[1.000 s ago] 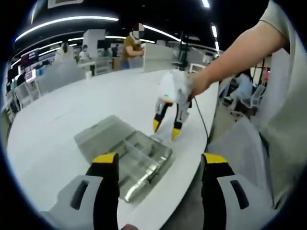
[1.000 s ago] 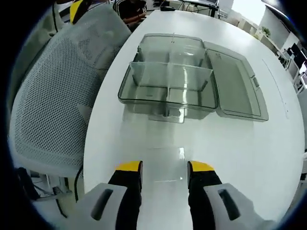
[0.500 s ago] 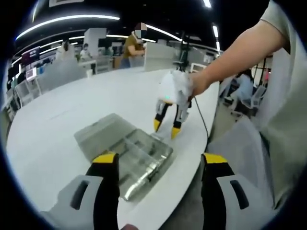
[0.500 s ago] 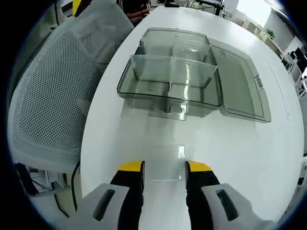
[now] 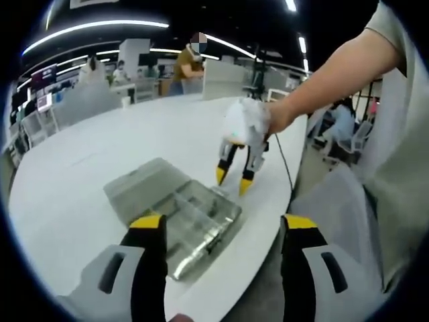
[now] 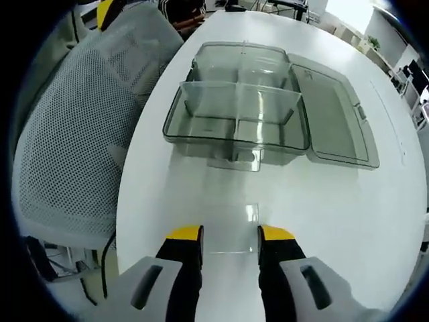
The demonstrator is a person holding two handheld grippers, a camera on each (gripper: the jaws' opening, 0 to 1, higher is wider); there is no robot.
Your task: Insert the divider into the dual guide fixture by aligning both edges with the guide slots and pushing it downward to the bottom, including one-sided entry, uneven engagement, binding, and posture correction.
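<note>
A clear plastic box (image 6: 236, 124) with inner partitions stands near the table's edge, its lid (image 6: 332, 114) lying open flat beside it. My right gripper (image 6: 230, 233) hovers short of the box. A faint clear plate, the divider (image 6: 231, 228), shows between its yellow tips, and the jaws look closed on its edges. In the left gripper view the same box (image 5: 184, 218) lies just beyond my left gripper (image 5: 224, 223), whose jaws stand wide apart with nothing between them. The right gripper (image 5: 232, 180), held by a hand, points down at the box's far corner.
A white mesh chair (image 6: 74, 141) stands close against the table edge (image 6: 137, 168) beside the box. The white table (image 5: 100, 154) stretches far beyond the box. People stand at desks in the background (image 5: 184, 64).
The right gripper view has shifted a little, with the box staying at about the same distance. The left gripper and the box have not moved.
</note>
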